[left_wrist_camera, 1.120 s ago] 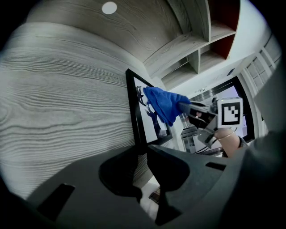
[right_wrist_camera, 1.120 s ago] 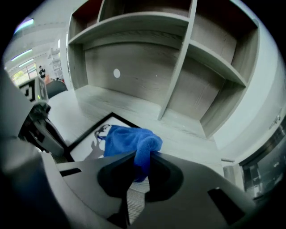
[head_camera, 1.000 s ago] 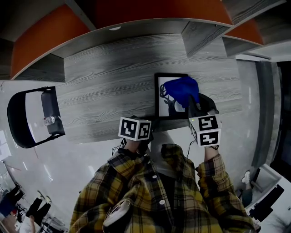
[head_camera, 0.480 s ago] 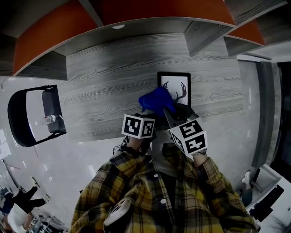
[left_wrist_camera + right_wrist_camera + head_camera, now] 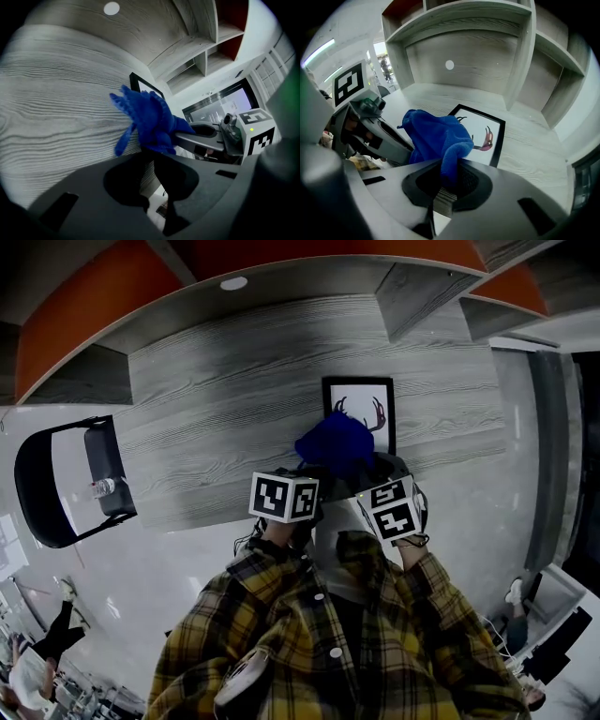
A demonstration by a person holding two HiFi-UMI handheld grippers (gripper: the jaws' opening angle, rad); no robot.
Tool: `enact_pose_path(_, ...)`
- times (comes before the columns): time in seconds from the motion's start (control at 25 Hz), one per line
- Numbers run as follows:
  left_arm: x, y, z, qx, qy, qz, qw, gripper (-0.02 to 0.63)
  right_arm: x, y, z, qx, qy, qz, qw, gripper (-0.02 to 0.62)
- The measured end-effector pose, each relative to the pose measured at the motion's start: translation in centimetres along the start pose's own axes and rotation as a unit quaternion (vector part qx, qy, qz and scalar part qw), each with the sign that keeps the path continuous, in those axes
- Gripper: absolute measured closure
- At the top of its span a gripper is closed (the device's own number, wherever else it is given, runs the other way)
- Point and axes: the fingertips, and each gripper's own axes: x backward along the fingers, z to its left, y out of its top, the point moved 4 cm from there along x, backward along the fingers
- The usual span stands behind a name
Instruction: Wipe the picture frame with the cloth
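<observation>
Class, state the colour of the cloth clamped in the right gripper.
Bright blue. The cloth shows best in the right gripper view.

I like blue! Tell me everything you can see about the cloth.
The cloth is bright blue, soft and fuzzy-looking, and scrunched into a lump. One fold is pinched in the right claw, and the rest bulges out above it. It hangs over the near end of the frame. I can't tell whether it touches the frame.
</observation>
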Motion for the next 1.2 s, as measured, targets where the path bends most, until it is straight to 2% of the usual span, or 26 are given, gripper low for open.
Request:
enact_pose_path(0.48,0.0,0.0,0.1,0.003,-0.002,0.000,1.0000,0.540,2.4,-2.9,-5.9,-0.058,-0.071,0.004,0.996,0.554)
enact_pose_path(0.84,0.0,0.0,0.1,0.003,-0.001,0.000,1.0000,0.540,3.2,-6.0,-9.7,-0.085,-0.118,0.030,0.989,0.554)
enact_pose_path(0.96,-0.1,0.1,0.1,0.004,-0.004,-0.005,1.0000,0.538,4.1,-5.3,-9.9,-0.091,-0.116,0.009,0.989,0.554)
enact_pose_path(1.08,0.1,-0.1,0.3,0.011,-0.005,-0.007,0.9999,0.538,6.1,-3.5,-9.2,-0.073,-0.112,-0.024,0.991,0.554)
enact_pose_path(1.2,0.7,-0.3,0.0,-0.006,-0.003,0.005,1.0000,0.538,8.7,-1.1,-8.2,-0.066,-0.101,-0.069,0.990,0.554)
